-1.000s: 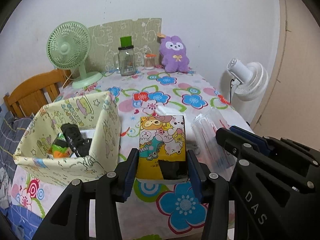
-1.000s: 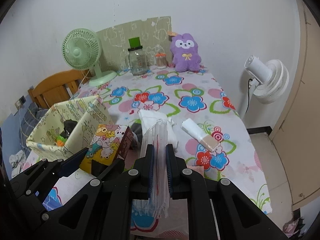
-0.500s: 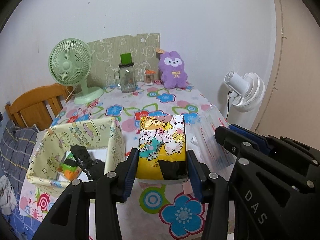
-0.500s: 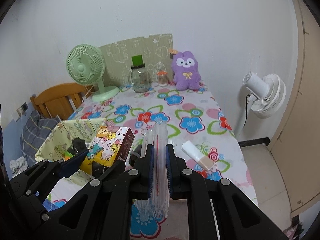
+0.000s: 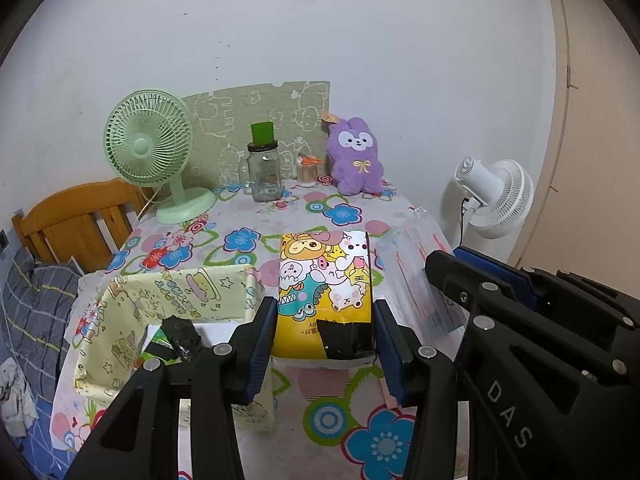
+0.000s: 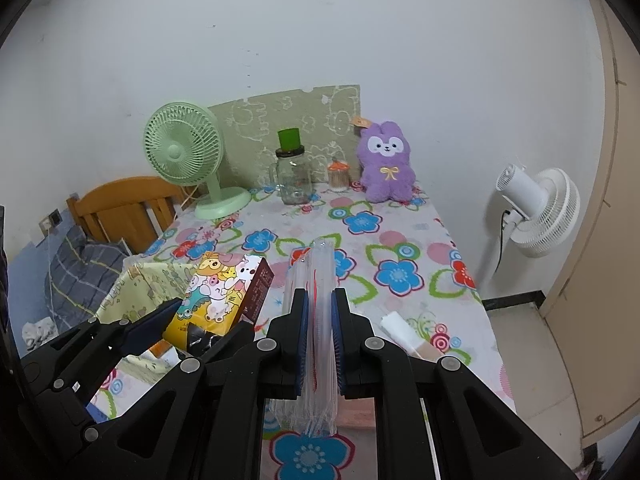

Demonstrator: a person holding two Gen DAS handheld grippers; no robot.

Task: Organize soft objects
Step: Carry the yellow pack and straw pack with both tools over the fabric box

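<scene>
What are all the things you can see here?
tissue pack: 1, yellow with cartoon animals, held above the table
clear bag: 1, see-through, held above the table
fabric bin: 1, pale yellow, left front of table
plush bunny: 1, purple, back of table
desk fan: 1, green, back left
jar: 1, clear, green cup on top, back middle
standing fan: 1, white, right of table
chair: 1, wooden, left of table
tablecloth: 1, flowered, over table
left hand-held gripper: 1, black, grips tissue pack
right hand-held gripper: 1, black, grips clear bag
</scene>
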